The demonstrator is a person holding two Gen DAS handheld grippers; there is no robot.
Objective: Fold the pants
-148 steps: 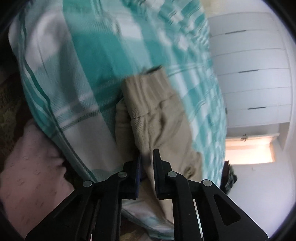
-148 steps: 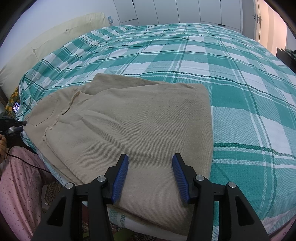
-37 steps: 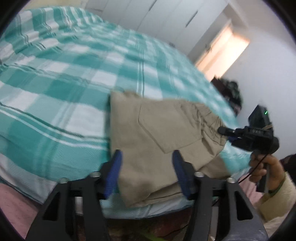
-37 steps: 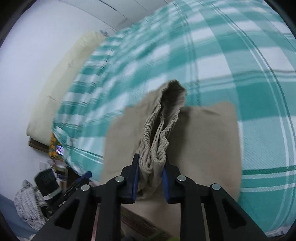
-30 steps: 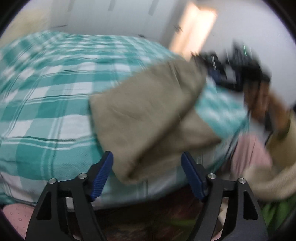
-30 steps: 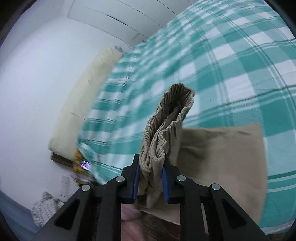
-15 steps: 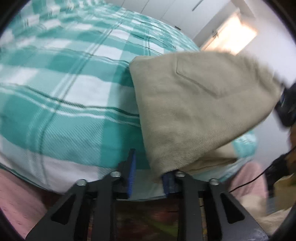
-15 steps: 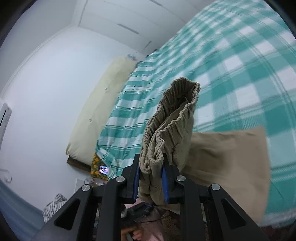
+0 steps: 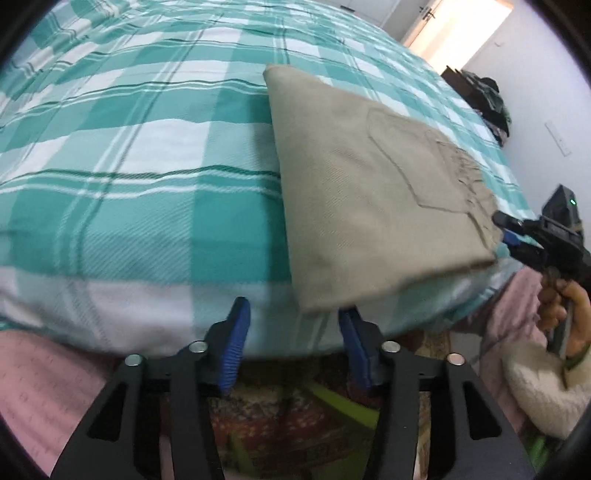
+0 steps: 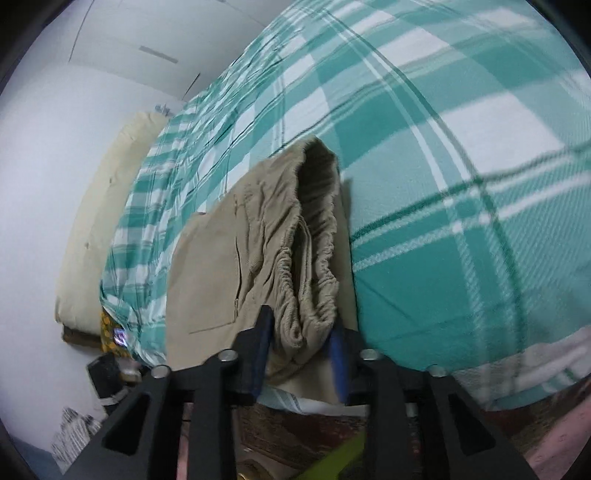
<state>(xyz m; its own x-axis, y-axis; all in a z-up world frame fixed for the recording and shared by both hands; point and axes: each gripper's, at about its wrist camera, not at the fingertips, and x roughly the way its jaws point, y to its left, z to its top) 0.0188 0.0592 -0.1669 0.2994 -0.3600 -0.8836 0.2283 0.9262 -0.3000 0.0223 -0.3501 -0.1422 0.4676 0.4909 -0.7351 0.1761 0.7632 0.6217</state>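
Observation:
The beige pants (image 9: 373, 192) lie folded into a flat rectangle near the front edge of the bed, back pocket facing up. My left gripper (image 9: 293, 341) is open and empty, just off the bed's edge below the near corner of the pants. In the right wrist view the gathered elastic waistband (image 10: 306, 280) lies on the bed between the fingers of my right gripper (image 10: 301, 349), whose jaws stand apart around it. The right gripper also shows in the left wrist view (image 9: 517, 240) at the far right end of the pants.
The bed has a green and white plaid cover (image 9: 129, 155). A cream pillow (image 10: 99, 206) lies along the headboard side. White wardrobe doors (image 10: 122, 40) and a lit doorway (image 9: 458, 33) stand beyond the bed. A patterned rug (image 9: 295, 417) lies on the floor below.
The right gripper lowered the lifted waistband end onto the bed and its jaws parted. The left gripper let go of the pants' corner, opened and drew back off the bed's edge.

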